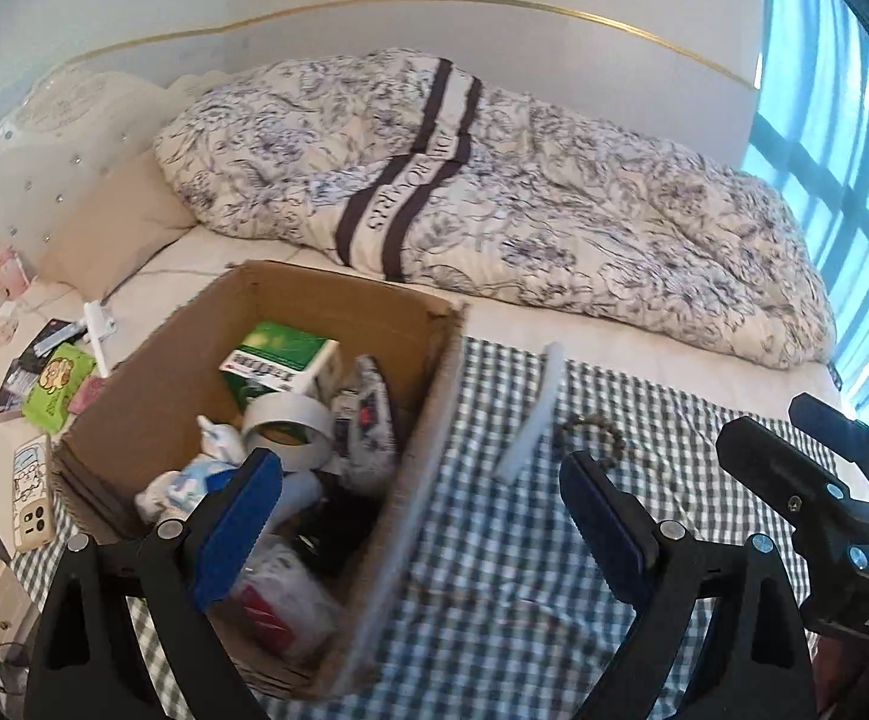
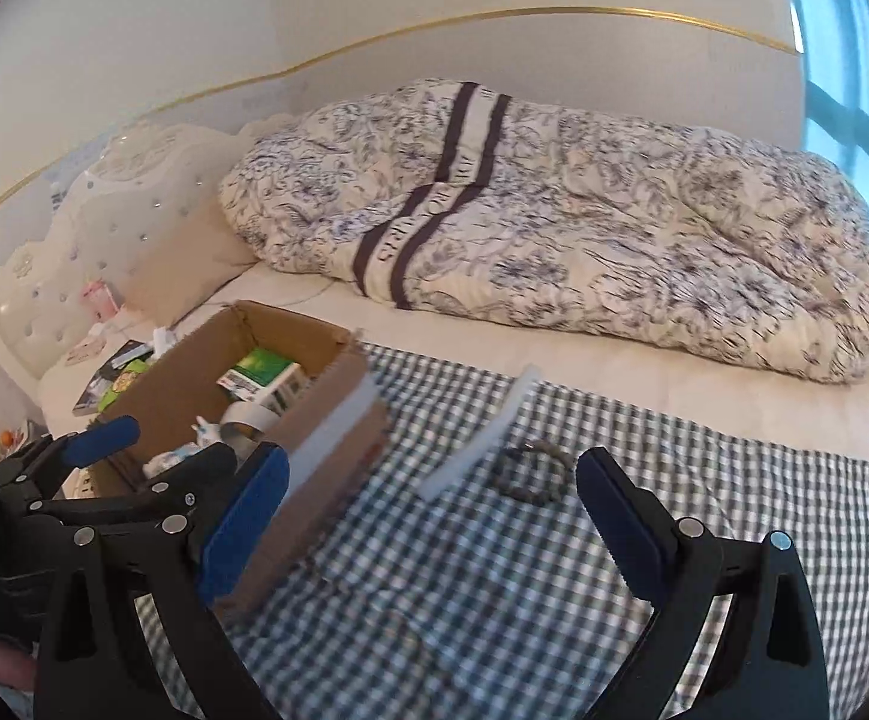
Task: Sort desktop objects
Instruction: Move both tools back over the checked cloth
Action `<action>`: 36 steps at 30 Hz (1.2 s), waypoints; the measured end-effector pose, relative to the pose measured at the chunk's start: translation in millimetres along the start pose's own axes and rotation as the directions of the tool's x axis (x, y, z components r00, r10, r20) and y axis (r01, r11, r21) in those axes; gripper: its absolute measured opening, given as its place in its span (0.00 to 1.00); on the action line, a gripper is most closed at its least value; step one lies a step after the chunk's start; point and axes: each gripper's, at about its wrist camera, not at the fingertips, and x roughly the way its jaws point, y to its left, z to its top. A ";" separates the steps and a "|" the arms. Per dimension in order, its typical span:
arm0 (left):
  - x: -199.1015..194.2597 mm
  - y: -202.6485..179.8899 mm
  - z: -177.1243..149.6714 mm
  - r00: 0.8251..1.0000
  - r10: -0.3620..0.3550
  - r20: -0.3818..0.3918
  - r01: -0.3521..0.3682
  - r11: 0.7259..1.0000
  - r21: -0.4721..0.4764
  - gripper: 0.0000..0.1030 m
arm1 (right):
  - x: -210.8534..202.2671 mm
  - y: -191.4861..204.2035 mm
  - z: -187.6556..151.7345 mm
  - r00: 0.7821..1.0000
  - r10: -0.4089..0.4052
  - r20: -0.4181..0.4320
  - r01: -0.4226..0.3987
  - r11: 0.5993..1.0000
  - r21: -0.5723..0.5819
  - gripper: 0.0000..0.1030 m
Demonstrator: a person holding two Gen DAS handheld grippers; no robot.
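Sorted: the box [image 1: 338, 312] on the bed holds a green carton [image 1: 281, 354], a tape roll [image 1: 287, 429], a remote [image 1: 368, 414] and other small items.
Left to sort: a white strip [image 1: 533, 414] and a dark bracelet [image 1: 593, 435] lie near each other on the checked cloth [image 1: 494, 540], right of the box.
Progress: I judge it nearly done, two items left.
Left claw [image 1: 422, 522]: jaws wide, empty, straddling the box's near wall.
Right claw [image 2: 428, 528]: jaws wide, empty, over the cloth, aimed towards strip and bracelet.
Clutter: a phone [image 1: 32, 495] and packets [image 1: 56, 387] lie left of the box.
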 end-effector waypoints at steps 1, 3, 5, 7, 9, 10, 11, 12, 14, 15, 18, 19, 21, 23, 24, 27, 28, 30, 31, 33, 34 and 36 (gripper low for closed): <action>1.5 -7.6 -1.2 1.000 -0.002 -0.003 0.002 1.000 0.007 0.93 | -0.6 -5.6 -1.9 1.000 -0.004 -0.003 0.004 1.000 0.007 0.94; 4.9 -19.2 -3.1 1.000 -0.006 -0.010 0.006 1.000 0.019 0.93 | -1.9 -17.5 -6.2 1.000 -0.016 -0.007 0.016 1.000 0.021 0.94; 10.3 -31.5 -6.2 1.000 -0.009 -0.020 0.009 0.999 0.032 0.93 | -1.9 -29.7 -9.9 1.000 -0.027 -0.011 0.027 0.999 0.036 0.94; 16.7 -43.3 -9.1 1.000 -0.011 -0.027 0.013 0.999 0.044 0.93 | -1.4 -40.5 -13.3 0.999 -0.037 -0.016 0.038 0.998 0.049 0.94; 22.4 -52.3 -11.0 0.999 -0.022 -0.034 0.024 0.998 0.054 0.93 | 0.0 -52.5 -16.6 0.999 -0.050 -0.021 0.051 0.997 0.060 0.94; 26.2 -57.8 -12.0 0.999 -0.026 -0.039 0.028 0.998 0.061 0.93 | 0.9 -58.0 -18.2 0.998 -0.056 -0.024 0.057 0.996 0.065 0.94; 30.5 -63.2 -13.0 0.999 -0.028 -0.045 0.031 0.997 0.070 0.93 | 2.8 -64.4 -19.9 0.998 -0.064 -0.029 0.066 0.995 0.073 0.94; 34.5 -67.4 -14.2 0.998 -0.030 -0.049 0.034 0.996 0.077 0.93 | 5.1 -69.9 -21.0 0.997 -0.072 -0.035 0.074 0.994 0.081 0.94; 44.6 -75.6 -17.1 0.998 -0.033 -0.062 0.039 0.995 0.091 0.93 | 10.8 -82.5 -24.5 0.995 -0.083 -0.047 0.088 0.991 0.098 0.94; 49.6 -78.3 -18.2 0.997 -0.036 -0.067 0.042 0.995 0.095 0.93 | 13.8 -87.9 -26.2 0.995 -0.087 -0.052 0.092 0.990 0.107 0.94; 69.2 -86.0 -23.0 0.995 -0.042 -0.090 0.052 0.992 0.111 0.93 | 26.9 -104.2 -32.1 0.993 -0.095 -0.073 0.104 0.985 0.135 0.94; 77.7 -88.1 -25.2 0.994 -0.043 -0.101 0.055 0.992 0.117 0.93 | 30.4 -107.8 -33.3 0.992 -0.096 -0.080 0.107 0.984 0.140 0.94; 91.6 -91.3 -27.9 0.991 -0.048 -0.122 0.064 0.990 0.127 0.93 | 41.6 -114.1 -35.7 0.991 -0.093 -0.098 0.107 0.983 0.149 0.94; 107.1 -95.3 -28.9 0.989 -0.053 -0.137 0.072 0.987 0.141 0.93 | 54.2 -116.8 -38.1 0.989 -0.090 -0.121 0.108 0.983 0.150 0.94; 115.0 -97.5 -28.9 0.989 -0.051 -0.138 0.072 0.986 0.151 0.93 | 60.1 -117.3 -38.8 0.987 -0.091 -0.131 0.109 0.983 0.145 0.94; 135.4 -103.4 -28.4 0.989 -0.048 -0.140 0.074 0.980 0.187 0.93 | 80.6 -116.2 -39.8 0.983 -0.093 -0.161 0.114 0.985 0.129 0.94; 141.9 -104.4 -28.6 0.988 -0.044 -0.149 0.074 0.977 0.198 0.93 | 89.2 -115.2 -39.6 0.980 -0.103 -0.172 0.125 0.985 0.123 0.94; 155.9 -107.1 -29.3 0.986 -0.026 -0.168 0.063 0.974 0.218 0.93 | 101.5 -114.3 -39.8 0.976 -0.113 -0.185 0.135 0.984 0.114 0.94; 163.6 -108.4 -30.6 0.985 -0.018 -0.173 0.058 0.972 0.230 0.93 | 107.9 -114.6 -39.8 0.976 -0.112 -0.189 0.135 0.984 0.115 0.94; 174.9 -108.3 -32.7 0.984 -0.012 -0.176 0.054 0.970 0.239 0.93 | 120.0 -116.8 -39.5 0.975 -0.101 -0.198 0.128 0.983 0.130 0.94; 180.9 -107.0 -34.6 0.983 -0.016 -0.180 0.060 0.969 0.241 0.93 | 125.5 -118.2 -39.1 0.975 -0.093 -0.201 0.121 0.983 0.135 0.94; 191.8 -104.2 -37.7 0.983 -0.027 -0.182 0.071 0.968 0.240 0.92 | 137.7 -120.5 -38.9 0.973 -0.090 -0.213 0.121 0.983 0.137 0.91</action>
